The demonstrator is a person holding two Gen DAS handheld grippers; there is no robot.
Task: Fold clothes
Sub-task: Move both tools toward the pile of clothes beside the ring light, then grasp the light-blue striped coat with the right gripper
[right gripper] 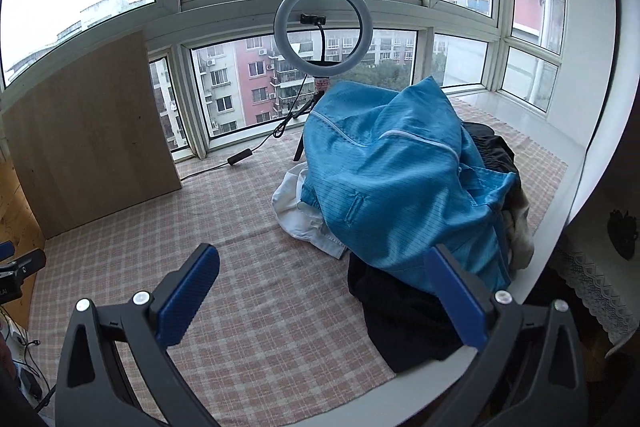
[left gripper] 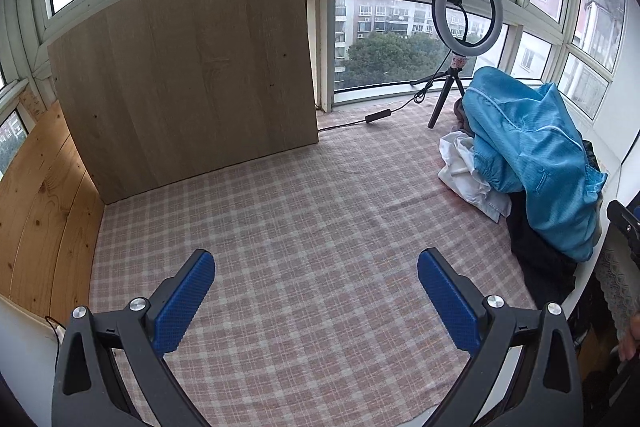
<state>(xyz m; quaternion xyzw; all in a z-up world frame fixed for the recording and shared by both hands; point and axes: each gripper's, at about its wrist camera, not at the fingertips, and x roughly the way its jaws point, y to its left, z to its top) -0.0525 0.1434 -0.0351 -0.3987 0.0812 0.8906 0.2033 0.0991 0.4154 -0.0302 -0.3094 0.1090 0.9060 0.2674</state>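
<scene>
Right wrist view puts my right gripper (right gripper: pixel 320 271) spread wide and holding nothing, hanging just short of the heap of clothes, with its right-hand pad in front of the heap's near edge. I take the crumpled bright blue jacket with thin white piping (right gripper: pixel 400 163) as my landmark: it tops the pile on the pink-and-white checked cloth (right gripper: pixel 256 291) that covers the table. Under the jacket's near edge lies a dark navy garment (right gripper: pixel 404 311); a bunched white garment (right gripper: pixel 296 211) pokes out on its left side, and more dark and pale fabric shows at its right. My left gripper (left gripper: pixel 316 279) is likewise wide open and empty, well to the left of the jacket, over bare checked cloth.

I judge nothing is folded yet; I am at the very start, choosing a piece. The next move, as I read it, calls for pinching the jacket by an edge or collar, lifting it clear of the pile and spreading it flat on the open cloth to its left.

Behind the jacket stands a white ring light on a small black tripod (right gripper: pixel 322 27), its black cable and inline switch (right gripper: pixel 239 157) trailing across the cloth to the left. Farther left, an upright pale wooden board (left gripper: pixel 188 75) bounds the open space. The cable could snag a dragged sleeve, and the garments underneath may come up with the jacket
</scene>
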